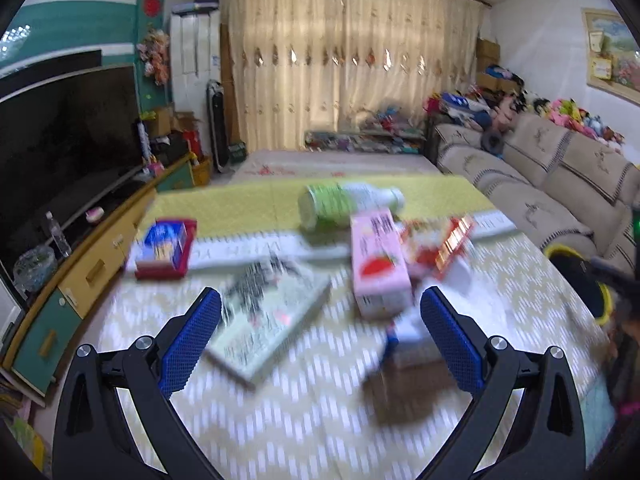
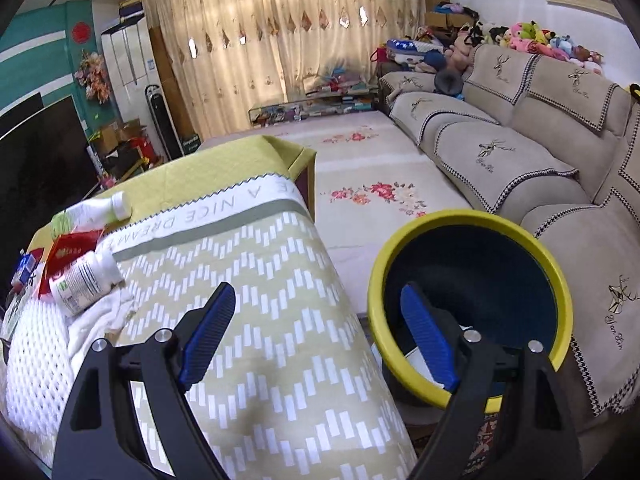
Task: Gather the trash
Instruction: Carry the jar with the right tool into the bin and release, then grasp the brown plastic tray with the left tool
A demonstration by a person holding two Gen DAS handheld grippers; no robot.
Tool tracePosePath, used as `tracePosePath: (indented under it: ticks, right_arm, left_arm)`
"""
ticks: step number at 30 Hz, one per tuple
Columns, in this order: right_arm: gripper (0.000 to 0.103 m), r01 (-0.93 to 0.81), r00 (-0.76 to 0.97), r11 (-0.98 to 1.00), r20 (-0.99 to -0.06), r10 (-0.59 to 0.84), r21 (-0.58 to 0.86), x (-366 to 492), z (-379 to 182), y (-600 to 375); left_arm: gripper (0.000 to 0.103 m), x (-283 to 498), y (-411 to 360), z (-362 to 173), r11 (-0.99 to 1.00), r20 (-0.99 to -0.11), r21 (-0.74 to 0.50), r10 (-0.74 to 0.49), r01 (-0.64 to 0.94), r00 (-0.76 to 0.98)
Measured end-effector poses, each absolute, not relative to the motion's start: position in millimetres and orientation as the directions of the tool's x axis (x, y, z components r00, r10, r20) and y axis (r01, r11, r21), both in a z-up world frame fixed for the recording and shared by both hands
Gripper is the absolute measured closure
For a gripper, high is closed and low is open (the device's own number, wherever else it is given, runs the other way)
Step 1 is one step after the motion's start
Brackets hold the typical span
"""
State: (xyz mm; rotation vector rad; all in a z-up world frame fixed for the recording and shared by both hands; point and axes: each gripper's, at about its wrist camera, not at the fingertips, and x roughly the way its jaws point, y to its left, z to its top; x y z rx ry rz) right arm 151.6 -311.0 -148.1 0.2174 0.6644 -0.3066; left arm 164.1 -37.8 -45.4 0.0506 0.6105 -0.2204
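Yellow-rimmed dark round bin (image 2: 472, 300) sits lower right of the right wrist view, on the floor between cloth-covered table (image 2: 280, 320) and sofa. Right gripper (image 2: 316, 320) hangs by its rim, jaws wide apart, empty. Left gripper (image 1: 320, 332) is spread too, nothing clamped, above a flat pale green box (image 1: 272, 328), pink carton (image 1: 380, 264) just beyond. Probably next pick: centre one item between the pads, close square, lift clear of the clutter, carry over the rim before releasing.
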Motion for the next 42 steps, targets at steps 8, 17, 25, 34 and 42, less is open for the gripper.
tracePosePath:
  ticks: [8, 17, 25, 34, 42]
  right_arm:
    - [0.023, 0.345, 0.749, 0.933, -0.629, -0.208, 0.102, 151.2, -148.1, -308.9]
    - [0.023, 0.349, 0.748, 0.928, -0.635, -0.194, 0.128, 151.3, -149.7, -314.1]
    - [0.023, 0.347, 0.737, 0.928, -0.652, -0.179, 0.137, 154.8, -152.1, -317.7]
    - [0.023, 0.35, 0.728, 0.926, -0.662, -0.177, 0.137, 156.8, -154.5, -317.9]
    - [0.023, 0.346, 0.725, 0.928, -0.666, -0.174, 0.134, 159.2, -155.5, -316.3]
  left_arm:
    - [0.005, 126.0, -77.4, -73.8, 0.943, -0.661, 0.058, -0.211, 0.329, 0.72]
    - [0.014, 139.3, -103.3, -84.8, 0.934, -0.688, 0.067, -0.211, 0.35, 0.694]
    - [0.031, 160.3, -99.0, -92.2, 0.95, -0.716, 0.01, -0.211, 0.312, 0.665]
    - [0.037, 161.1, -94.4, -90.1, 0.948, -0.71, 0.004, -0.221, 0.319, 0.668]
    - [0.037, 134.2, -66.9, -78.4, 0.96, -0.709, 0.025, -0.18, 0.279, 0.682]
